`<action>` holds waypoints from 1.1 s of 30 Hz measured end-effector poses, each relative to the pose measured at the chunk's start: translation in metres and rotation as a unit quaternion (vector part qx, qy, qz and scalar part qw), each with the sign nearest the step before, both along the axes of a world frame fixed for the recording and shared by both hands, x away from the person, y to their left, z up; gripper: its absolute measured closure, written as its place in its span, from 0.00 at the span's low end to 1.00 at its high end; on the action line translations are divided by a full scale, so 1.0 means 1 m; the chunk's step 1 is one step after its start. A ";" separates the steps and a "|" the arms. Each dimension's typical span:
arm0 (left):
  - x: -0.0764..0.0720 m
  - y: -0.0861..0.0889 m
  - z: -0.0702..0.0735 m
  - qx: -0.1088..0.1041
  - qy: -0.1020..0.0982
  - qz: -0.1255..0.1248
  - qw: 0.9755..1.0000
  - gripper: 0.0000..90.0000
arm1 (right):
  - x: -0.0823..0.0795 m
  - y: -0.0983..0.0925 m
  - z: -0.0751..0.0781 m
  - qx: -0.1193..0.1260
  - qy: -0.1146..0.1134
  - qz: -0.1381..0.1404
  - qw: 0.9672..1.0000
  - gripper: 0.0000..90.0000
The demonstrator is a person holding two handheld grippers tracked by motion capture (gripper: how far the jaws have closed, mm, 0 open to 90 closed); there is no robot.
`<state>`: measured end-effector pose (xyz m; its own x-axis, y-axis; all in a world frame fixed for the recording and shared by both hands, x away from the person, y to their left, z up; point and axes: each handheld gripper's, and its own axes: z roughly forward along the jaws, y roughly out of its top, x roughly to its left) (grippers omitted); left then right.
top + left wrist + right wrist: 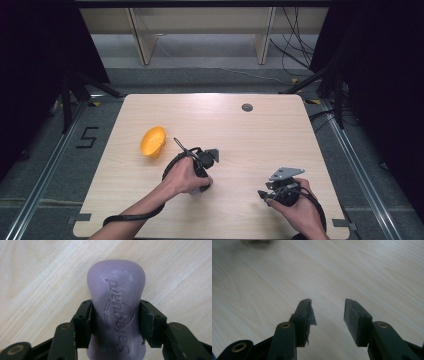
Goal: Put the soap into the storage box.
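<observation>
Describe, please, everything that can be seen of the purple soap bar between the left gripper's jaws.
The purple soap bar is a pale lilac, matte, waxy-looking block with rounded corners and a narrower waist. Embossed lettering and an emblem run along its top face, with small whitish scuffs. It lies lengthwise away from the camera over the light wooden table. The left gripper is shut on it: both black pads press its narrow sides at the waist. Nothing else touches it.

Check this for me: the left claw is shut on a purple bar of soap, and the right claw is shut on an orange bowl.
Wrong about the right claw: the right gripper view shows it open, with nothing between its jaws. The orange bowl lies apart on the table. The left claw is shut on the purple bar of soap.
</observation>
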<state>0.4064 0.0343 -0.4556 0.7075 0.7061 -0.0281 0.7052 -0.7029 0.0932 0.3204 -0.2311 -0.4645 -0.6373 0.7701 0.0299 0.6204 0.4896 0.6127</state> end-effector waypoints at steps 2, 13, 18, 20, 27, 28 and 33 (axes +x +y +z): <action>0.001 0.003 0.002 -0.003 -0.005 0.011 1.000 0.54 | 0.000 0.000 0.000 0.000 0.000 0.000 1.000 0.64; 0.007 0.016 0.007 -0.015 -0.017 0.059 0.998 0.54 | 0.000 0.000 0.000 0.000 0.000 0.000 1.000 0.64; 0.011 0.022 0.011 -0.023 -0.021 0.082 0.996 0.54 | 0.000 0.000 0.000 0.001 -0.001 0.000 1.000 0.64; 0.013 0.026 0.014 -0.027 -0.019 0.087 0.996 0.54 | 0.000 0.000 0.000 0.000 -0.001 0.000 1.000 0.64; 0.017 0.035 0.019 -0.041 -0.027 0.108 0.993 0.54 | 0.000 0.000 0.000 0.001 -0.001 -0.001 1.000 0.64; 0.017 0.036 0.020 -0.042 -0.028 0.111 0.992 0.54 | 0.000 -0.001 0.002 -0.002 0.005 0.003 1.000 0.63; 0.020 0.043 0.025 -0.048 -0.027 0.123 0.991 0.54 | -0.001 0.000 0.002 0.011 0.004 -0.008 1.000 0.63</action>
